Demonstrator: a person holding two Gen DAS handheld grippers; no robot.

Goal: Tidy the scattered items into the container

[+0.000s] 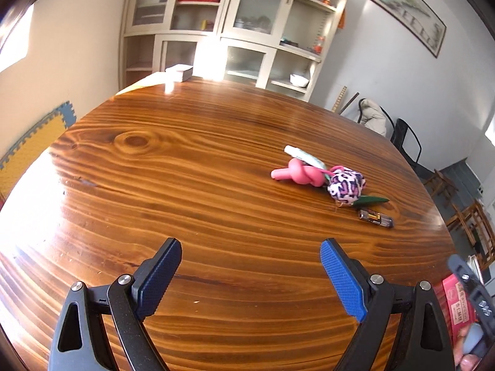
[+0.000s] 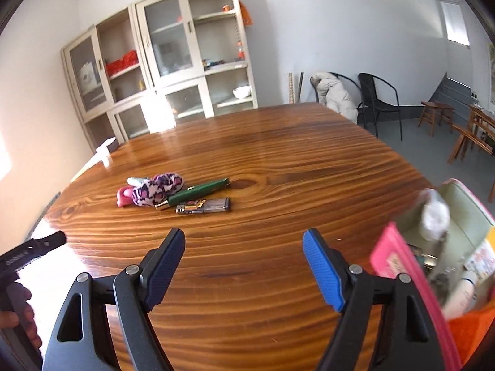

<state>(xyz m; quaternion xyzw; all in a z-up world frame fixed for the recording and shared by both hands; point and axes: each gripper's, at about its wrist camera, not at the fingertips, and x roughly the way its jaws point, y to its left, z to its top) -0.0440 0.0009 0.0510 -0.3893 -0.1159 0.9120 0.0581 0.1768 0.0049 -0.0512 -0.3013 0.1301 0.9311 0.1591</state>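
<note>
A small pile lies on the wooden table point(image 1: 185, 185): a pink knotted toy point(image 1: 297, 174), a leopard-print plush point(image 1: 345, 184), a white-green tube point(image 1: 301, 154), a green pen point(image 1: 372, 200) and a lighter point(image 1: 376, 218). The right wrist view shows the plush point(image 2: 157, 188), pen point(image 2: 198, 191), lighter point(image 2: 204, 206) and pink toy point(image 2: 123, 198). The pink-rimmed container point(image 2: 399, 256) holds several items at the right. My left gripper point(image 1: 250, 278) is open and empty, short of the pile. My right gripper point(image 2: 244, 266) is open and empty, left of the container.
A cream cabinet point(image 1: 229, 24) stands beyond the table. Black chairs point(image 2: 377, 102) and wooden stools point(image 2: 436, 114) stand at the right. A white box point(image 1: 179, 72) sits at the table's far edge. The left gripper shows at the right view's left edge point(image 2: 31, 250).
</note>
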